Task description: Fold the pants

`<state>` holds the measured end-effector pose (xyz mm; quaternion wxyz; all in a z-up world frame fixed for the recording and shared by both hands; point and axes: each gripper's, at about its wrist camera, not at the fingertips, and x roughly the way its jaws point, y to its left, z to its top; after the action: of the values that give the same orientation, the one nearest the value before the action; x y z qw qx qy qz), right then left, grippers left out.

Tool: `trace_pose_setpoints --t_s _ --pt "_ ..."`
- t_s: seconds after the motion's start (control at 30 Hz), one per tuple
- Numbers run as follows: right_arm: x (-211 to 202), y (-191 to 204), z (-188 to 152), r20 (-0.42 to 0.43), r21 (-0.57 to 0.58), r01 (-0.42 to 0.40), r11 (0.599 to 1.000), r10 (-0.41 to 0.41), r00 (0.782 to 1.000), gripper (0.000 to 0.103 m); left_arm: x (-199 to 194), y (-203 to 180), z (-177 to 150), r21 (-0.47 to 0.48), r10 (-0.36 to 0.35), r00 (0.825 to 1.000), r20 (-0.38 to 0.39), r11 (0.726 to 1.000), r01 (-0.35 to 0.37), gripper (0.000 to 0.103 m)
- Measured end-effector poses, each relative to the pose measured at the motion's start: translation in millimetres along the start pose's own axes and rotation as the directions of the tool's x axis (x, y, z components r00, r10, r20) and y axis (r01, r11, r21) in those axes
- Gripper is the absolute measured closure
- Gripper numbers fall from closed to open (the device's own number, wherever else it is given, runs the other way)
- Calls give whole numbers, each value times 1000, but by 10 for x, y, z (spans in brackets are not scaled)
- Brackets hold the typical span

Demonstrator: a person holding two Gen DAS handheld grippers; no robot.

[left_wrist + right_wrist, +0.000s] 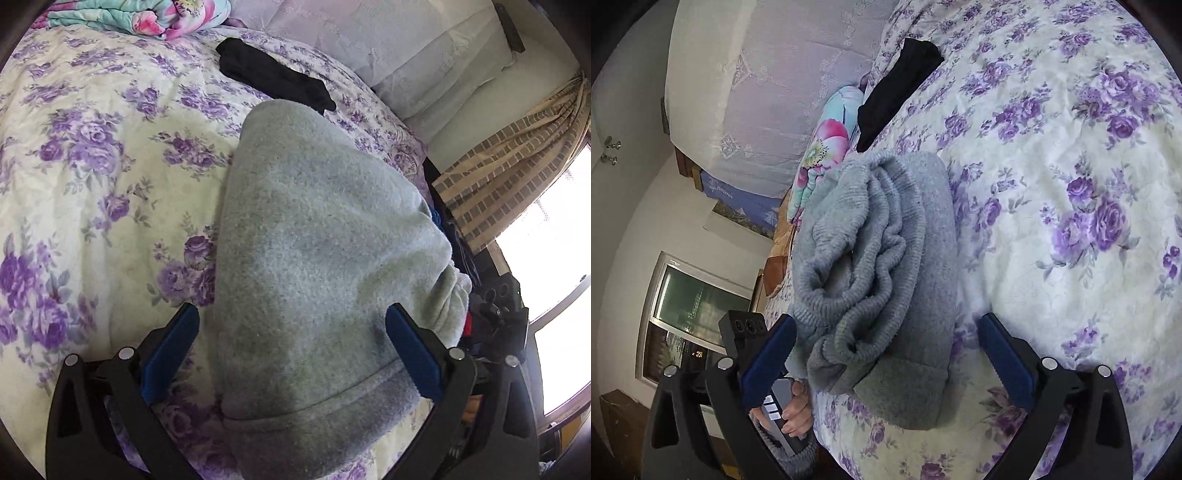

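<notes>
Grey fleece pants [314,240] lie folded into a thick bundle on the purple-flowered bedspread [92,166]. My left gripper [291,350] is open wide over the near end of the bundle. Its left pad stands clear of the cloth, over the bedspread. In the right wrist view the same pants [886,258] show their stacked ribbed edges on the left side. My right gripper [886,354] is open and straddles the bundle's near end, with neither pad pressing on it. A hand [794,410] holding the other gripper shows at the lower left.
A black garment [273,79] [897,88] lies on the bed beyond the pants. A teal and pink flowered quilt [147,18] [820,147] sits at the bed's far edge. Pale pillows [424,66], a checked curtain [517,177] and a bright window [554,295] are to the right.
</notes>
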<state>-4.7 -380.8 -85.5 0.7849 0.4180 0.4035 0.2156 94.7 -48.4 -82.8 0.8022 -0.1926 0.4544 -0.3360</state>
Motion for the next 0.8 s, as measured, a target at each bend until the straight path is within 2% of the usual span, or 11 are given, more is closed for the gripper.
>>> trace_pose_setpoints --t_s 0.23,0.4,0.6,0.8 --pt "144 -30 163 -17 58 -59 997 60 998 3 55 39 42 6 -37 999 2 999 37 5" --pt "280 49 198 -21 3 -36 999 36 999 3 119 7 82 24 -19 1000 -3 1000 19 5" --pt "214 26 129 4 -58 -67 996 68 998 8 66 81 58 -11 -87 996 1 996 87 5" --pt "228 36 131 17 -77 -63 995 64 998 8 53 14 -26 -4 -131 991 -5 991 131 7"
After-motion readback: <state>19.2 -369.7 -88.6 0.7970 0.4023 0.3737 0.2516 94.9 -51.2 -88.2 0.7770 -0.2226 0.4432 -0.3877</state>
